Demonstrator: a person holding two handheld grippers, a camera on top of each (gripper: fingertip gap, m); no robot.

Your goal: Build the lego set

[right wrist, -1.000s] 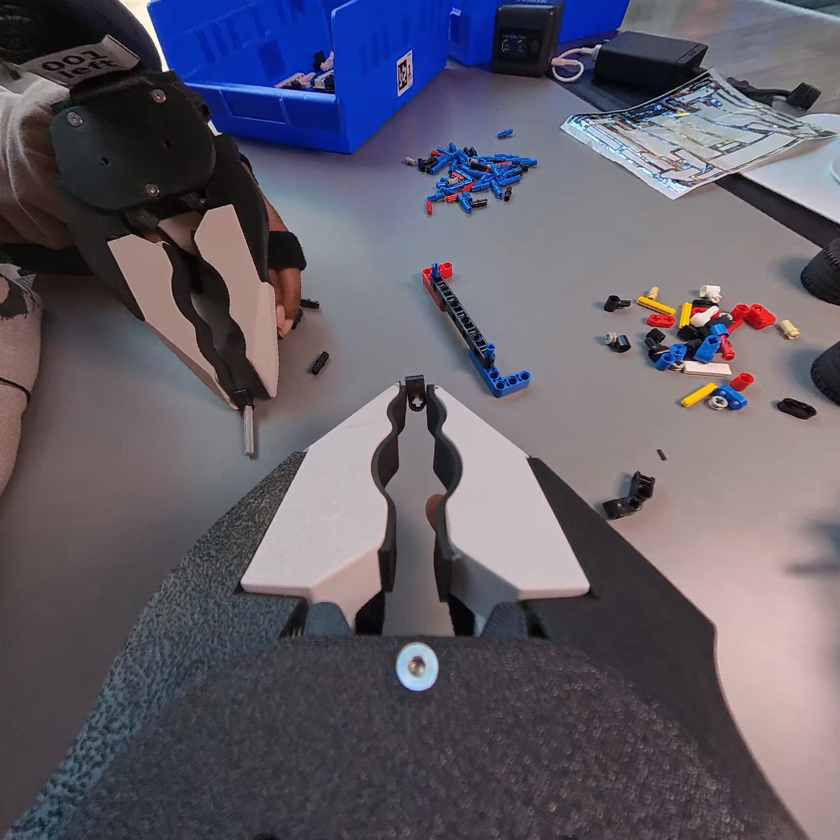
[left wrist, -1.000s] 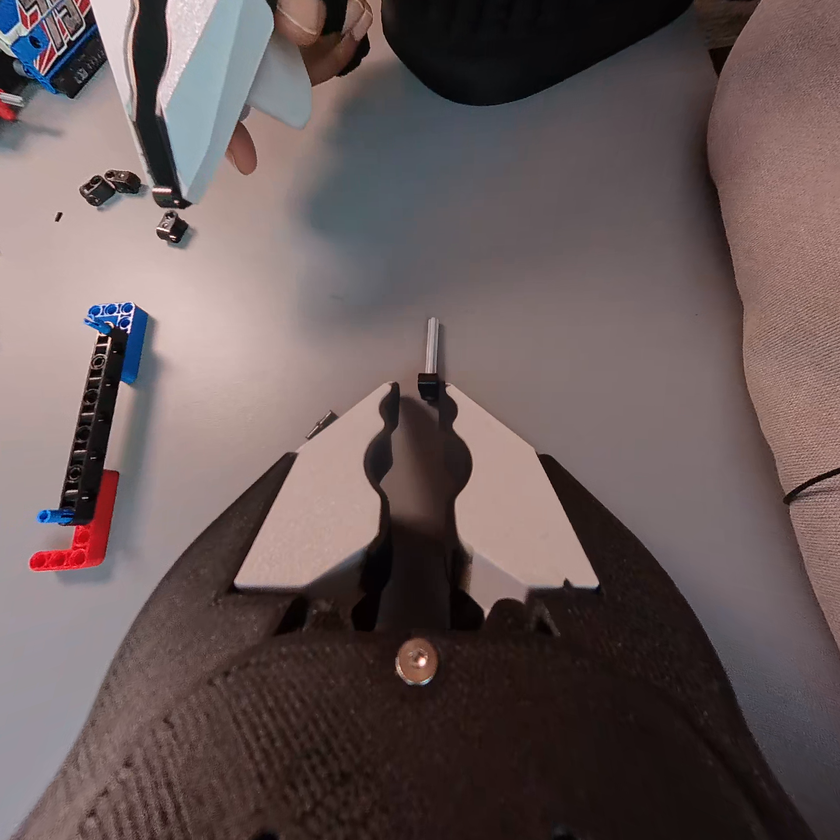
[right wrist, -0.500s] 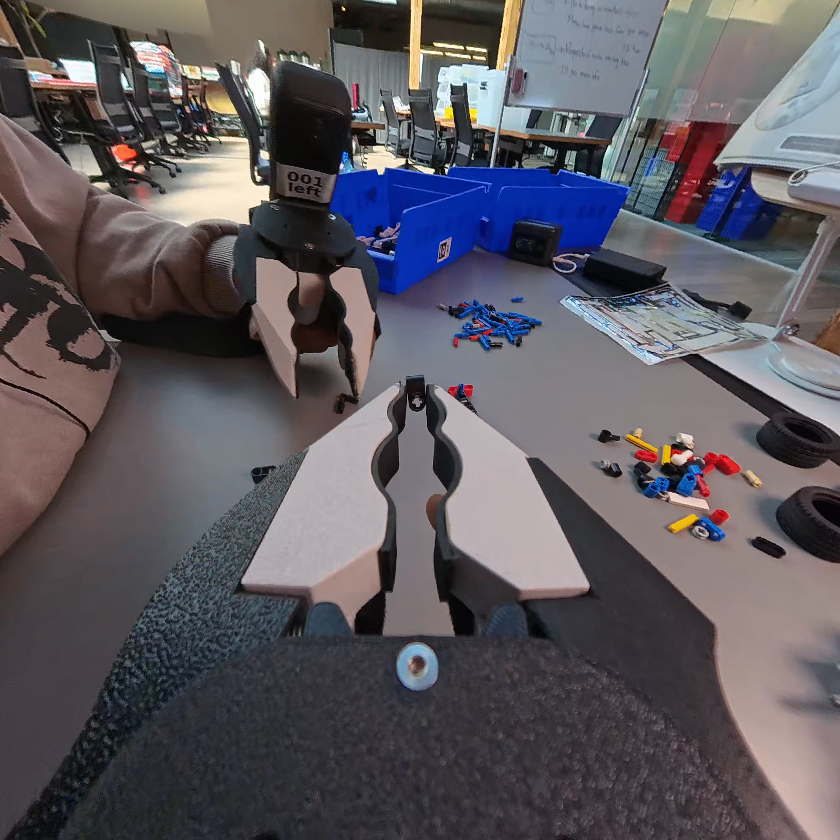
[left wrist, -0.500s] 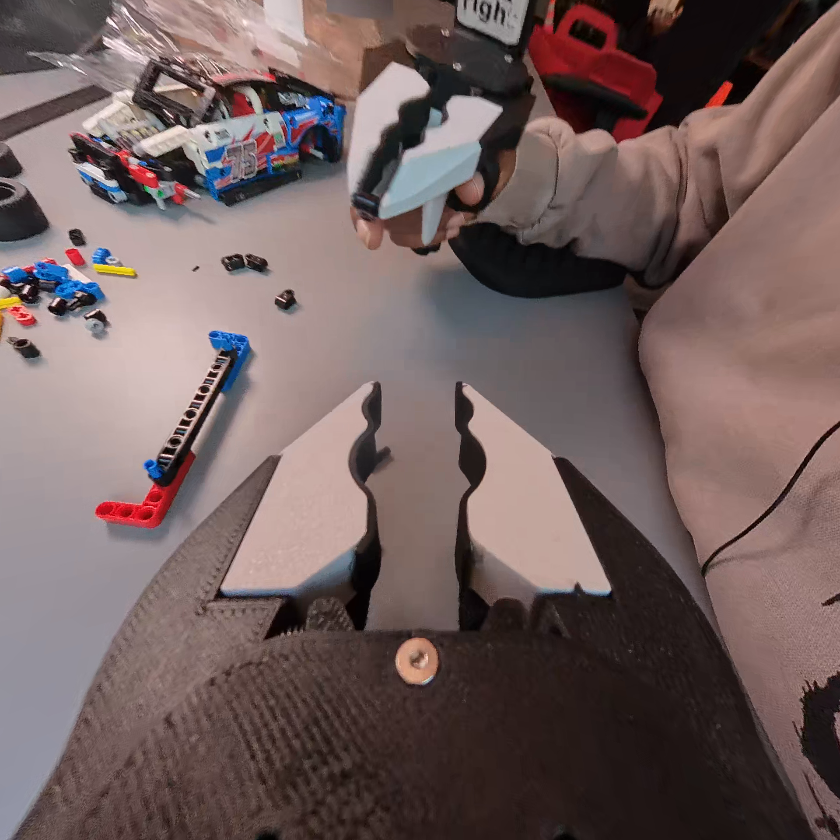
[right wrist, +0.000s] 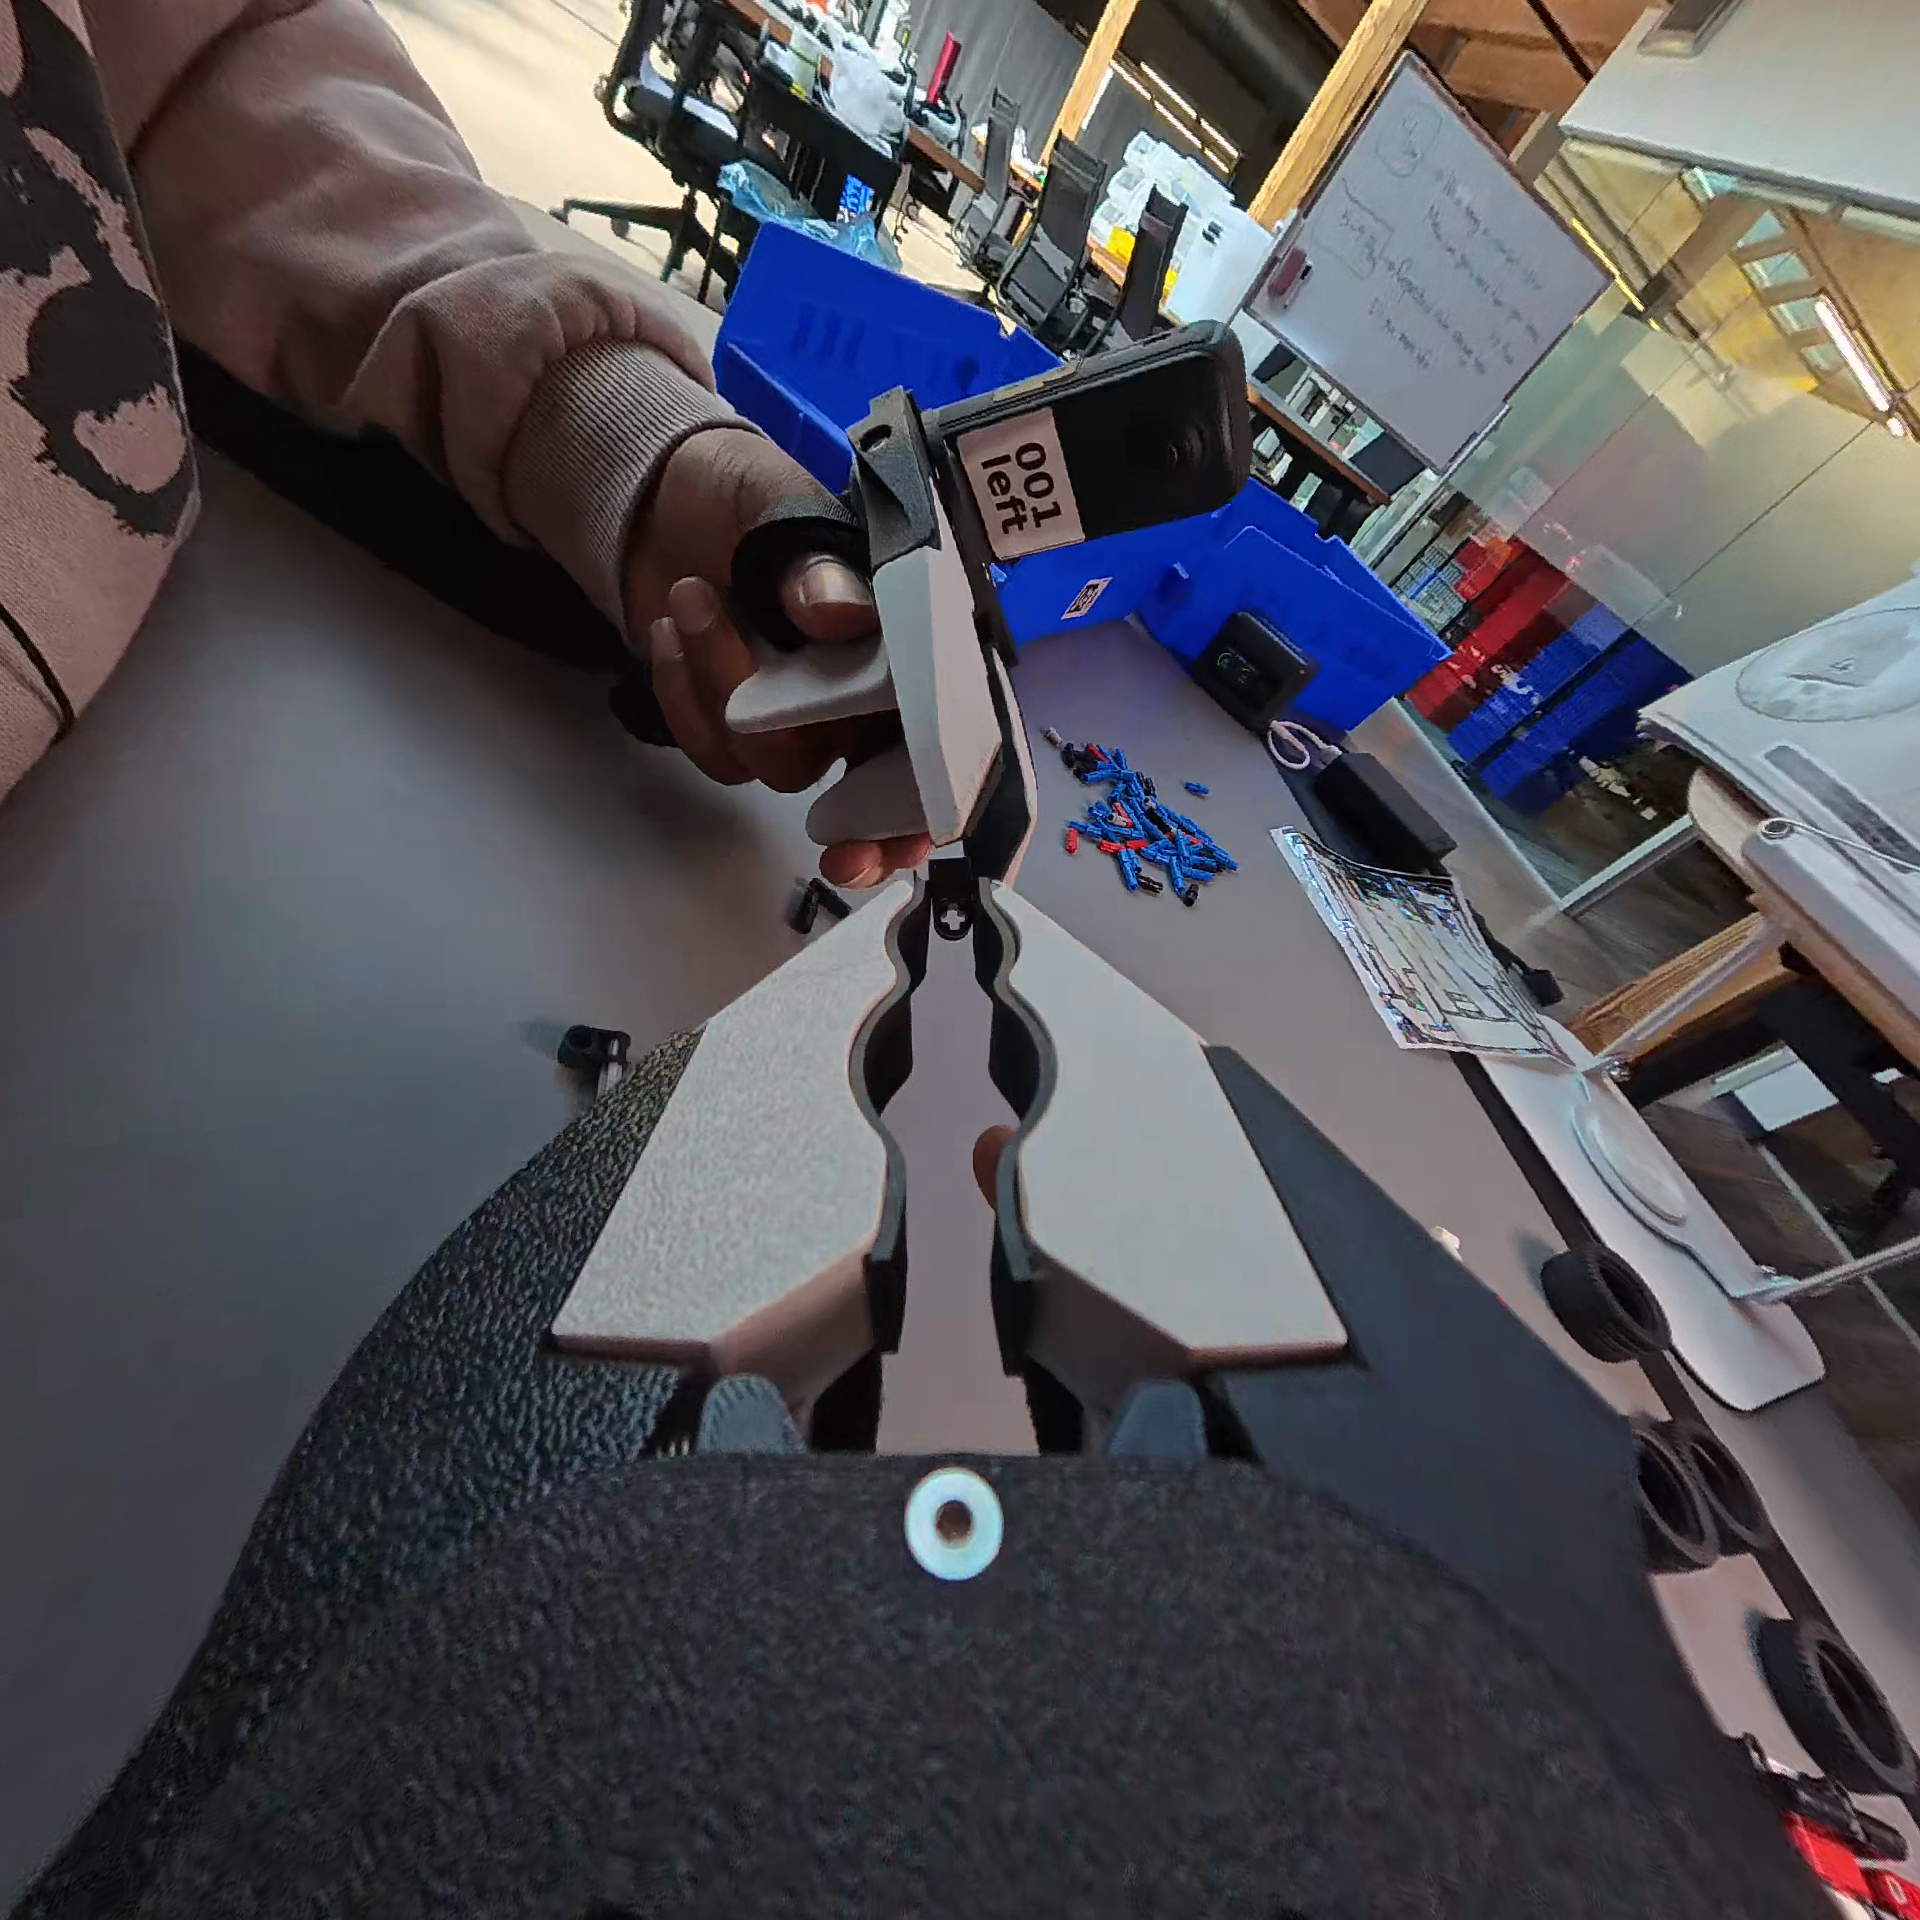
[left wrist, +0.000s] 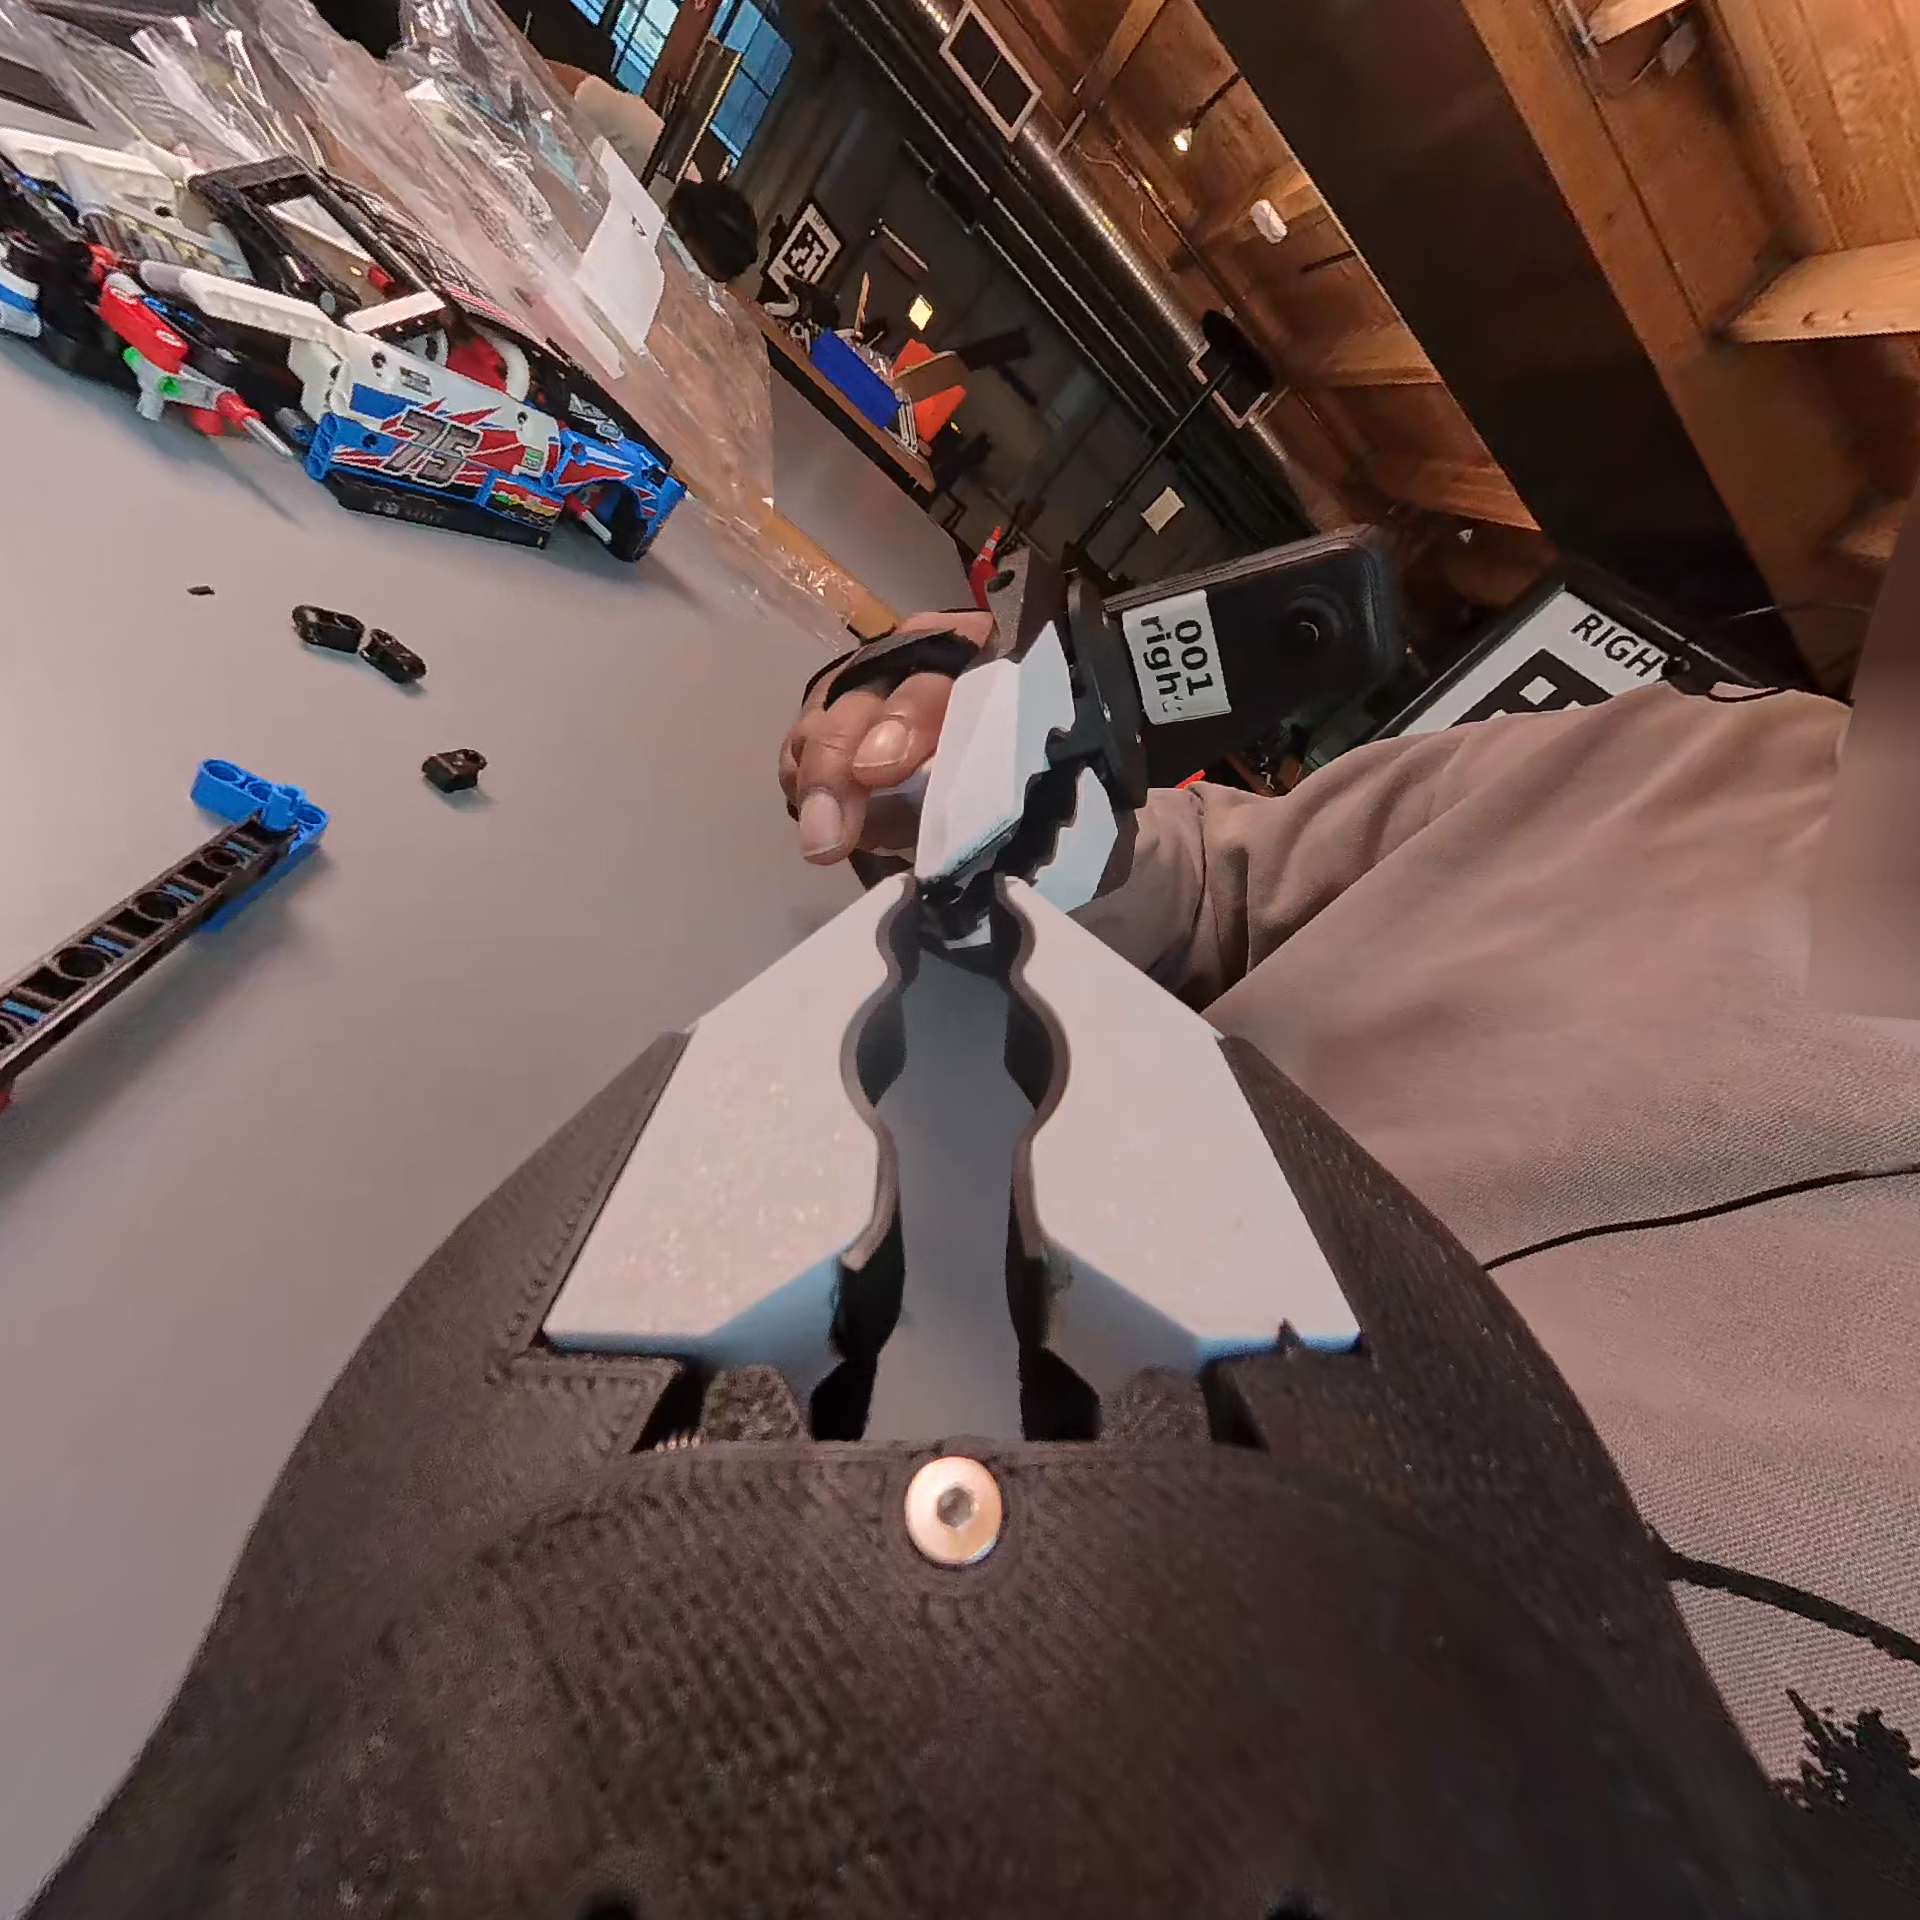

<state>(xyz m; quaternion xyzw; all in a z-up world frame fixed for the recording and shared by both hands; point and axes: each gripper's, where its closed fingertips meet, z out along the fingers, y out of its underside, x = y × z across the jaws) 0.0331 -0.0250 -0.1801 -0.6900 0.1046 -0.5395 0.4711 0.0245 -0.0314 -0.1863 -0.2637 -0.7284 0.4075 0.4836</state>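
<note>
The right claw [right wrist: 951, 920] is clenched on a small black connector [right wrist: 950, 918] with a cross-shaped axle hole, held raised above the surface [right wrist: 312, 831]. The left claw [left wrist: 956, 914] meets it tip to tip. Its grasp cannot be confirmed. This pose probably aligns two parts for mating. A black perforated beam [left wrist: 135, 935] with a blue angled end lies well left of the left claw.

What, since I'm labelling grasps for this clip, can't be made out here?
Left wrist view: whether the left gripper actually pinches the black connector; the right gripper covers the contact with its tips.
Right wrist view: the left gripper's jaw gap; it is seen side-on.
Left wrist view: the black beam has its far end cut off by the left edge.
</note>
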